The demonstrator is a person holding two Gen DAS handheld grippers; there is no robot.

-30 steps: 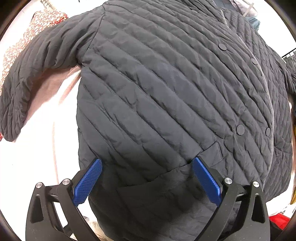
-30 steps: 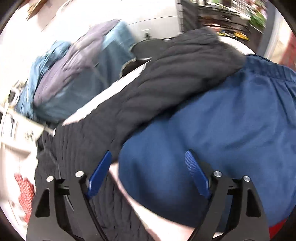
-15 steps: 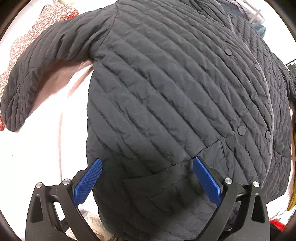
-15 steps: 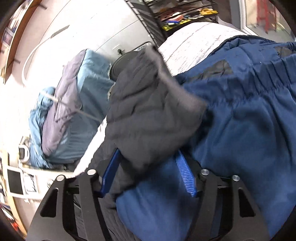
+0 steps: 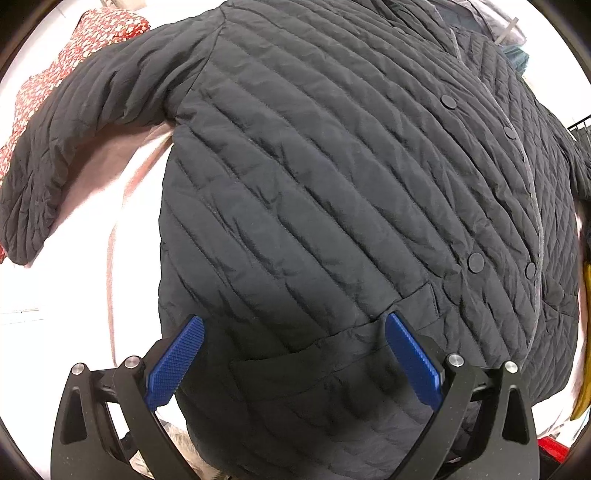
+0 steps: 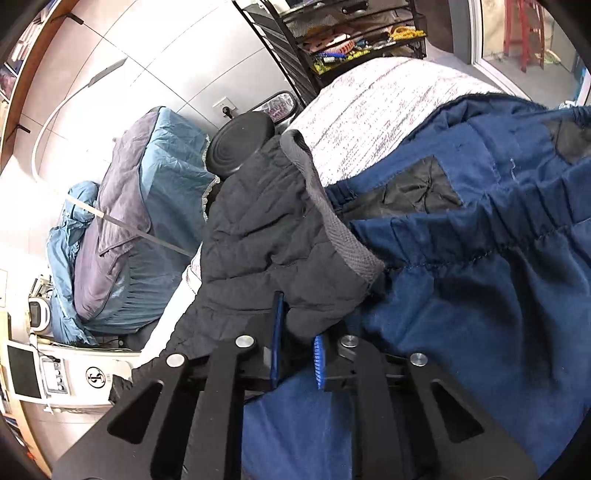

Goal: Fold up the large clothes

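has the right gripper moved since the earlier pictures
Yes. The right gripper has swung off the blue garment toward the jacket's cuff; its jaws have just been closing and now pinch that cuff. The black wire rack shifted across the view.

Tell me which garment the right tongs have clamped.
The dark quilted jacket: its sleeve cuff is pinched in the right tongs, jaws just closing. The blue garment lies beside, ungripped.

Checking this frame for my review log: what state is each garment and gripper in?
Quilted jacket: spread flat, front up, unfolded.
Jacket sleeve cuff: pinched and bunched up in the right gripper.
Right gripper: jaws just closed on the cuff.
Left gripper: open above the hem, holding nothing.
Blue garment: crumpled beside the cuff.
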